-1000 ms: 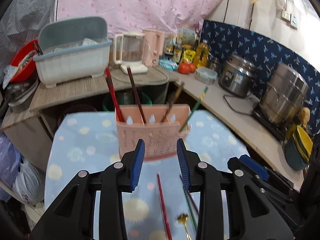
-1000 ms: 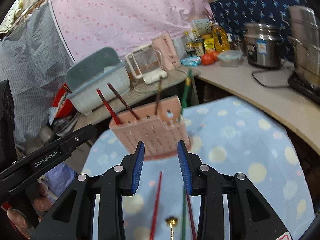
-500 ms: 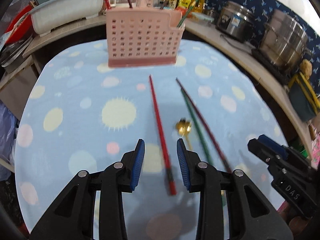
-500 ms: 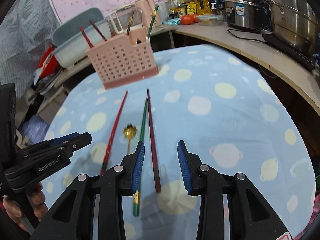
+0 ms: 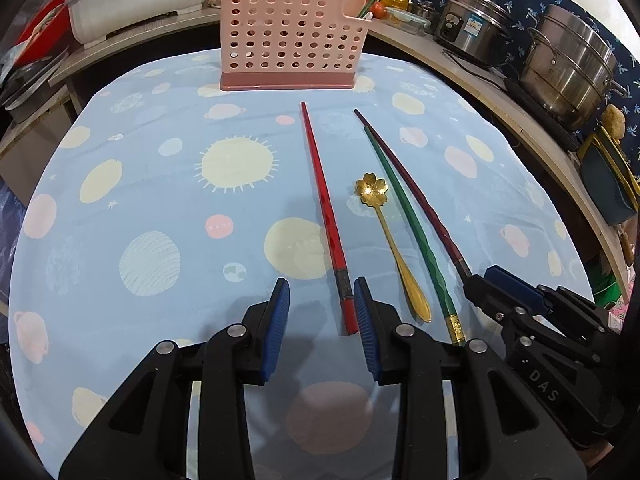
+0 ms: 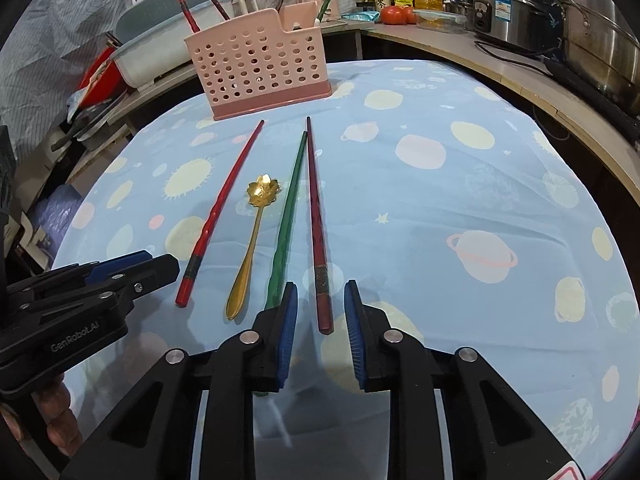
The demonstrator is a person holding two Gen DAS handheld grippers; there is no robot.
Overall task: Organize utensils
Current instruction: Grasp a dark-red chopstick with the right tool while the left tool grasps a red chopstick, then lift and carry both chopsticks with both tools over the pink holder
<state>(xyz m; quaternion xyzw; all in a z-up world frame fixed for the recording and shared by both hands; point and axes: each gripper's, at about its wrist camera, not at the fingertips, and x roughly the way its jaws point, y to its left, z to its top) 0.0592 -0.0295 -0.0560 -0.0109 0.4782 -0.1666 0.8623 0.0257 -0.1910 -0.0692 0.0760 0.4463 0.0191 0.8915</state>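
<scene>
My left gripper [image 5: 321, 312] has its jaws apart around the red chopstick's [image 5: 325, 216] butt end, not pressing. My right gripper [image 6: 321, 312] has its jaws closing around the dark chopstick [image 6: 317, 224], pads not touching. The pink holder [image 5: 290, 36] stands far ahead on the surface [image 5: 140, 200].

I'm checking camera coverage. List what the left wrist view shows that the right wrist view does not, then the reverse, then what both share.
Only the left wrist view: the left gripper straddling the red chopstick, not yet pinching.

Only the right wrist view: the right gripper closing around the dark red chopstick, and the utensil tops above the pink basket.

Both: green chopstick, gold spoon, blue tablecloth.
</scene>
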